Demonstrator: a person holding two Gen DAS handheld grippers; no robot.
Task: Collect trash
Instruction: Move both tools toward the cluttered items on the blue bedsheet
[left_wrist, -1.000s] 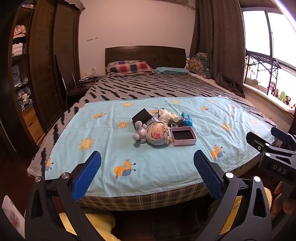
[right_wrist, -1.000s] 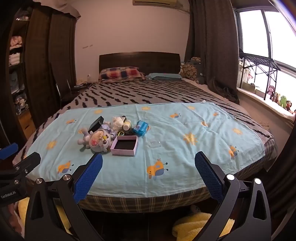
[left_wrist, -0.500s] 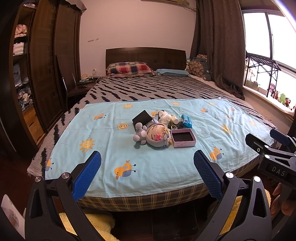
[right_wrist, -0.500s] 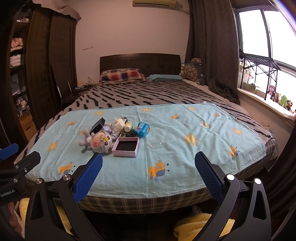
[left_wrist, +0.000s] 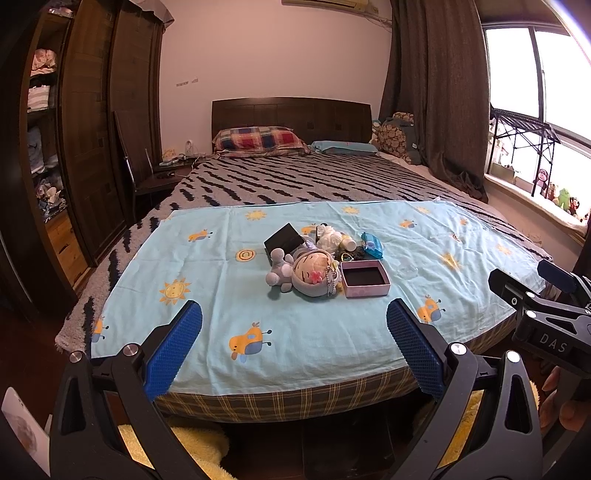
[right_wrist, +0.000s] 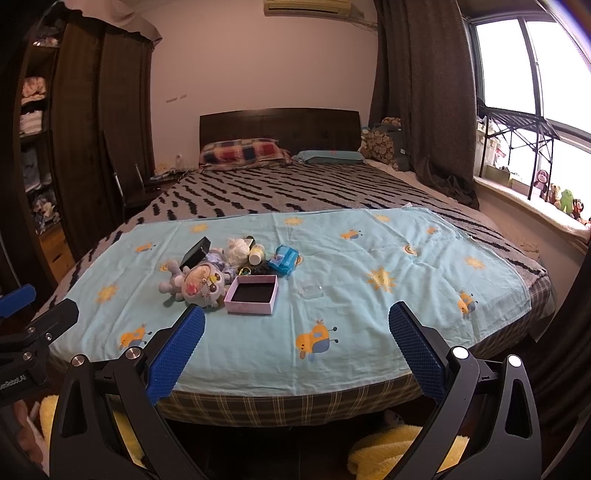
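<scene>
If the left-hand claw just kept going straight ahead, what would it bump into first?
Probably the grey plush doll in the pile on the blue sheet. The left gripper, jaws wide open, points at it over bare sheet. Depth is hard to judge; the pink box sits just beside it.

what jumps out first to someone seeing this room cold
A small heap of clutter sits mid-way on the light blue sheet spread over the foot of the bed: a grey plush doll lies beside an open pink box, with a blue packet behind. Both tongs, left and right, hang open short of the bed.
</scene>
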